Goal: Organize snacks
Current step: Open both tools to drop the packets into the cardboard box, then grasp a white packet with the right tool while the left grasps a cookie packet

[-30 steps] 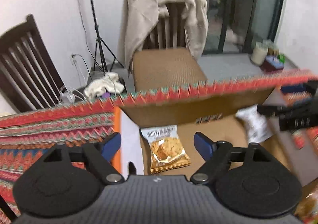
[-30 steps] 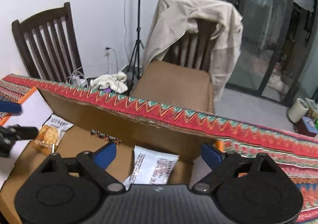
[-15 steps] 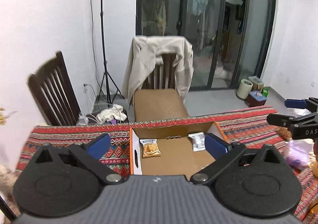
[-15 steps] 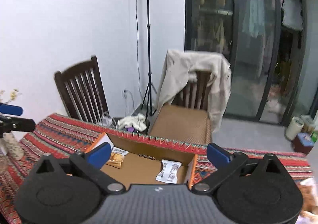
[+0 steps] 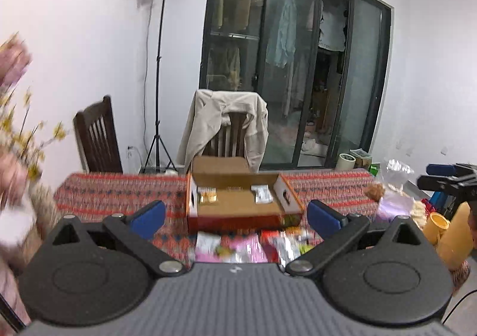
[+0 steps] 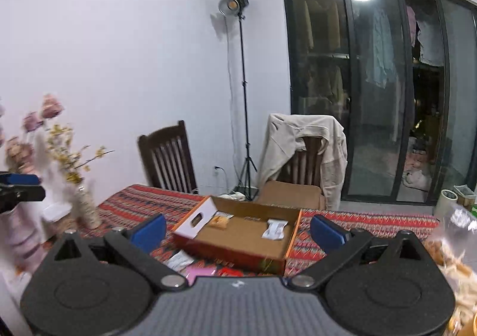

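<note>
At the far left a vase of pink and yellow flowers stands on the table, which is covered by a red zigzag-patterned cloth. The left gripper hovers above the near edge of the table with its blue-padded fingers spread wide and nothing between them. Ahead of it, centred in its view, sits one open cardboard box holding two snack packets: a cookie packet in the far left corner and a white packet toward the far right. Between this gripper and the box lies a loose heap of snack packets on the cloth (too blurred to count). The right gripper is likewise released and empty, held back from the box, which lies ahead and slightly below it. Beyond the table stand two chairs, a bare dark wooden chair at left and one draped with a beige jacket, with one light stand between them. At the far right a clear bag of snacks and a yellow container rest on the table.
</note>
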Demonstrator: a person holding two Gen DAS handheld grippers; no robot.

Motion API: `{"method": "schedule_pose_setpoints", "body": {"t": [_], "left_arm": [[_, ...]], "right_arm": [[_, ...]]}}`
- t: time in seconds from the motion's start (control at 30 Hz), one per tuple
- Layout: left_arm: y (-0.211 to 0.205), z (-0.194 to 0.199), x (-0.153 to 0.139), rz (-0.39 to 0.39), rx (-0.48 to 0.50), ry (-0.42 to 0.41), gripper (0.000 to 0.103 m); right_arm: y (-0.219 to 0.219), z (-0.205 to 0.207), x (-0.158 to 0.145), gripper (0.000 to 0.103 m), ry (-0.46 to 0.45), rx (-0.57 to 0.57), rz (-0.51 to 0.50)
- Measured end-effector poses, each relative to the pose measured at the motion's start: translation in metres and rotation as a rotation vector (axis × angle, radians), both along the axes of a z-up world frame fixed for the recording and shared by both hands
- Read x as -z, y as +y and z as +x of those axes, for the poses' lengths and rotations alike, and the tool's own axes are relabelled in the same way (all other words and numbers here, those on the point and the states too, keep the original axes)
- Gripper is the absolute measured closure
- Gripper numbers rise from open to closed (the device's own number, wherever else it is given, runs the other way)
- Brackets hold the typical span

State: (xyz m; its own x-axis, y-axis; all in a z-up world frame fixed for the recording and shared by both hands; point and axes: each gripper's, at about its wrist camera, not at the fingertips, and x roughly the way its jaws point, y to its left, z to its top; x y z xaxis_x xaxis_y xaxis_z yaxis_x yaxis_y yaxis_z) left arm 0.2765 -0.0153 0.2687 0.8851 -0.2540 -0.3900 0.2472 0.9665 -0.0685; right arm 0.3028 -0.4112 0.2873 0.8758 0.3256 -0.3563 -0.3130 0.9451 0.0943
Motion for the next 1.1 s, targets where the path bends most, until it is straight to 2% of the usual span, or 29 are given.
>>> {"method": "schedule_pose_setpoints", "body": {"t": [0.13, 0.23, 0.3, 0.4, 0.5, 0.57, 0.7, 0.77, 0.9, 1.0, 1.1], "left_arm": [[0.009, -0.041, 0.039, -0.009, -0.01, -0.005, 0.0], [0.013, -0.059, 0.08, -0.042, -0.006, 0.027, 0.0], [0.013, -0.067, 0.111, -0.027, 0.014, 0.046, 0.0], [0.014, -0.091, 0.155, 0.0, 0.01, 0.024, 0.0], [0.018, -0.1, 0.189, 0.025, -0.058, 0.015, 0.0], [0.022, -0.097, 0.204, 0.056, -0.074, 0.047, 0.0], [0.034, -0.082, 0.217, 0.084, -0.088, 0.08, 0.0], [0.036, -0.075, 0.221, 0.089, -0.081, 0.076, 0.0], [0.041, -0.049, 0.226, 0.116, -0.054, 0.077, 0.0], [0.048, -0.022, 0.227, 0.169, -0.023, 0.057, 0.0], [0.054, 0.014, 0.23, 0.253, -0.002, 0.049, 0.0]], "right_arm": [[0.003, -0.064, 0.037, 0.0, -0.024, -0.029, 0.024], [0.011, -0.103, 0.068, 0.0, -0.05, -0.046, 0.016], [0.015, -0.123, 0.093, 0.0, -0.091, -0.05, 0.02], [0.024, -0.144, 0.134, 0.0, -0.105, -0.064, 0.017], [0.038, -0.16, 0.178, 0.0, -0.123, -0.007, -0.017], [0.047, -0.168, 0.207, 0.0, -0.135, 0.046, -0.043], [0.057, -0.168, 0.243, 0.0, -0.093, 0.087, -0.019], [0.06, -0.162, 0.25, 0.0, -0.064, 0.091, -0.024], [0.073, -0.15, 0.257, 0.0, -0.07, 0.09, -0.04], [0.089, -0.128, 0.259, 0.0, -0.057, 0.099, -0.027], [0.105, -0.1, 0.261, 0.001, -0.017, 0.103, 0.002]]}}
